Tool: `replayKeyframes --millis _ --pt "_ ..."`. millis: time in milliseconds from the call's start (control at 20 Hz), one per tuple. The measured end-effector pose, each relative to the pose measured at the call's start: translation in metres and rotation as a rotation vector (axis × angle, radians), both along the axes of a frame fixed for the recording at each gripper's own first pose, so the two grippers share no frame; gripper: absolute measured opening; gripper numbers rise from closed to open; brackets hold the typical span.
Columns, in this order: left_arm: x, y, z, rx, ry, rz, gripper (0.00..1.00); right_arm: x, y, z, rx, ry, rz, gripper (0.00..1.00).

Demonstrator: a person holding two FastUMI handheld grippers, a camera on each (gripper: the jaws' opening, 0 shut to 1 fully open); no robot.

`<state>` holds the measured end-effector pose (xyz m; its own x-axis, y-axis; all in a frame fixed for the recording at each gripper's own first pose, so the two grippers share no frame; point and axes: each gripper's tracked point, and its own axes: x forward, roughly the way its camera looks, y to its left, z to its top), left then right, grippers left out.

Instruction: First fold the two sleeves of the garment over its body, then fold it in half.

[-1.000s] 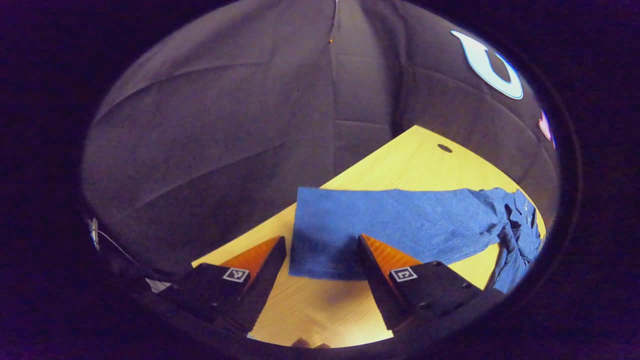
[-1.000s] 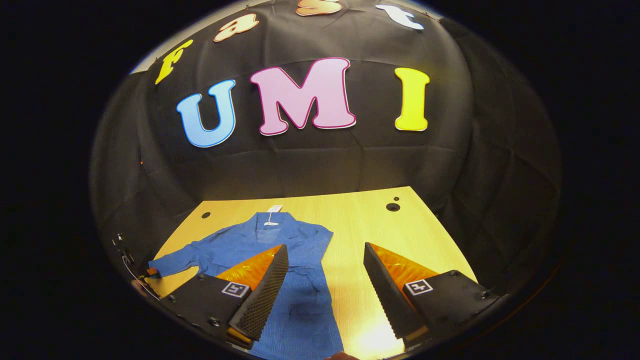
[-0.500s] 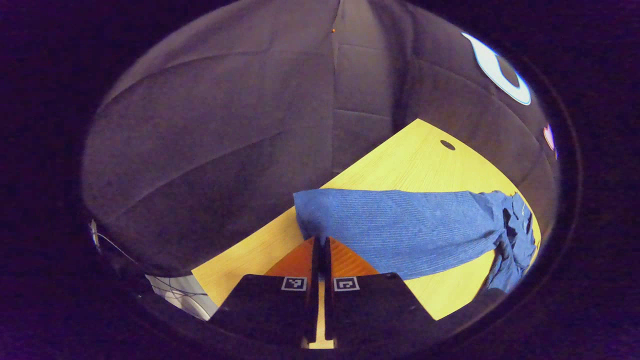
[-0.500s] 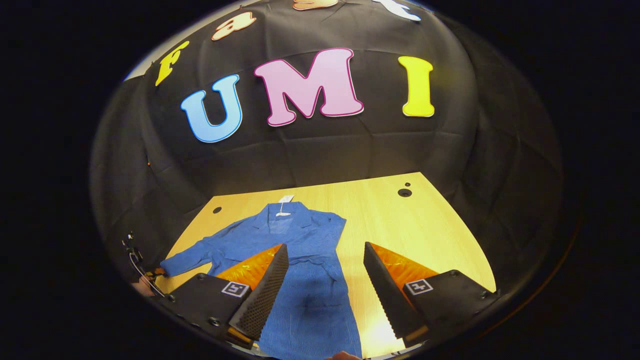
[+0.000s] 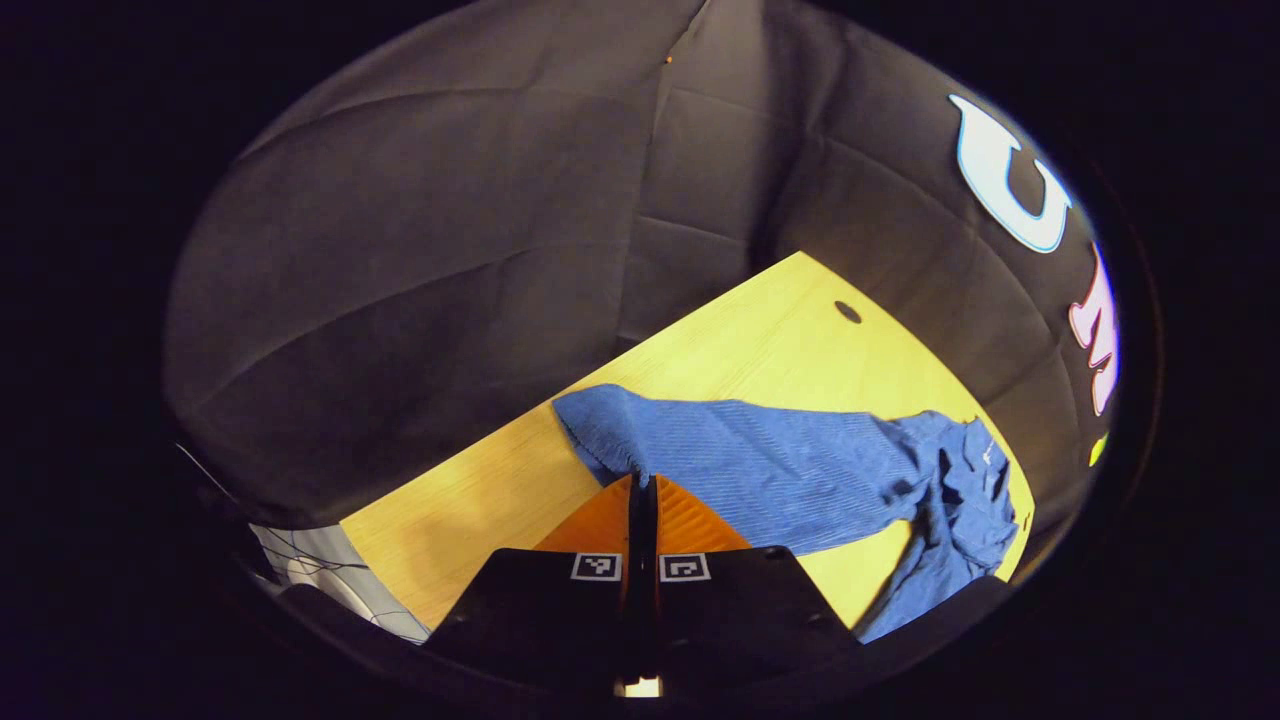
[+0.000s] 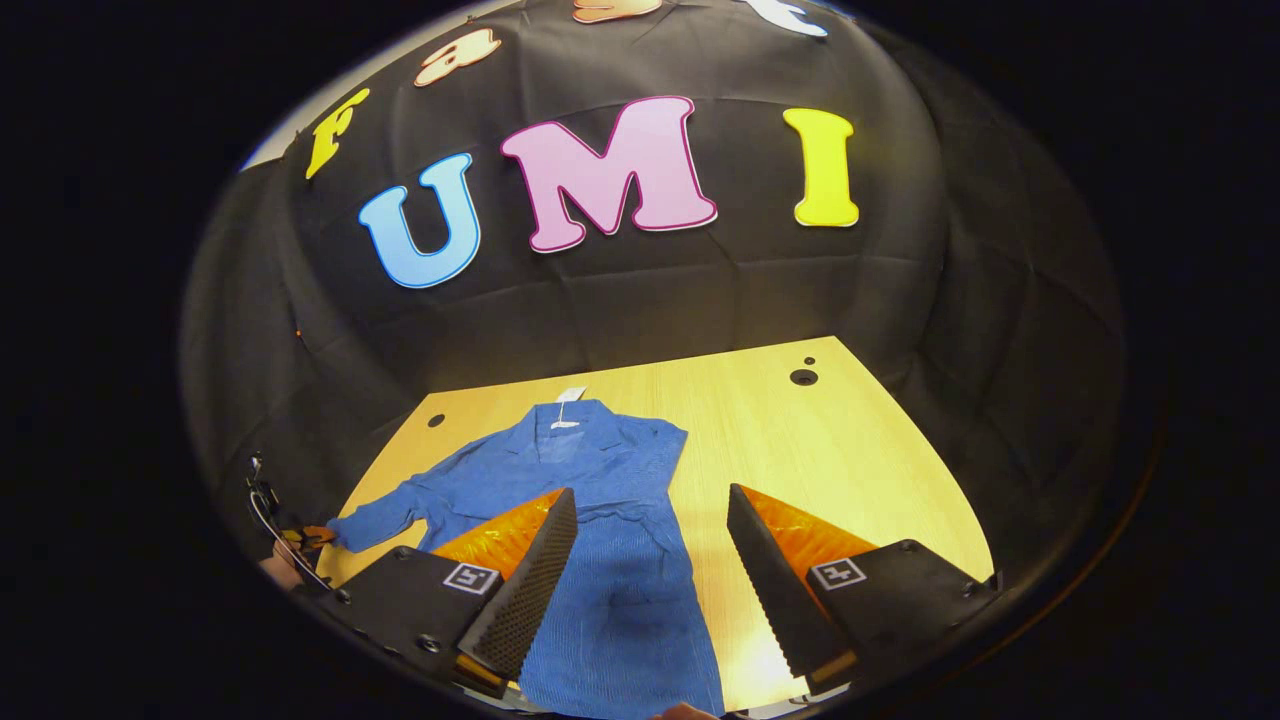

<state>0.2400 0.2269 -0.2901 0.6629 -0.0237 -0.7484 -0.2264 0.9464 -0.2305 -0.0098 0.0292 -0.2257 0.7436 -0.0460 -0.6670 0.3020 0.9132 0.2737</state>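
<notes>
Garment (image 6: 610,530) is lying on the table (image 6: 850,460), its left sleeve cuff (image 5: 605,430) being pinched by the closed left gripper (image 5: 640,487), while the right gripper (image 6: 650,545) is hovering above, fingers apart.

Lighting is dim, with the table (image 6: 860,470) the brightest area. A glare patch lies on its near edge in the right gripper view. Fisheye distortion bends its edges. The wall (image 5: 420,230) is murky; the garment (image 6: 610,560) stays sharp.

Blue garment (image 6: 600,520) spread collar-far on wooden table; left sleeve (image 5: 740,460) cuff lifted
</notes>
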Motion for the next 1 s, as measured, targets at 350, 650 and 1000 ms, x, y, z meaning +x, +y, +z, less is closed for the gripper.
replayKeyframes --millis 350,650,1000 --pt "0.026 -0.094 0.075 -0.097 -0.138 -0.177 0.0 -0.009 -0.001 -0.001 0.025 0.0 -0.006 0.97" --pt "0.039 -0.208 0.13 -0.207 -0.195 -0.377 0.0 -0.028 -0.017 0.003 0.04 -0.003 -0.051 0.96" --pt "0.032 -0.341 0.132 -0.223 -0.157 -0.61 0.0 -0.059 -0.054 -0.009 0.045 0.016 -0.143 0.97"
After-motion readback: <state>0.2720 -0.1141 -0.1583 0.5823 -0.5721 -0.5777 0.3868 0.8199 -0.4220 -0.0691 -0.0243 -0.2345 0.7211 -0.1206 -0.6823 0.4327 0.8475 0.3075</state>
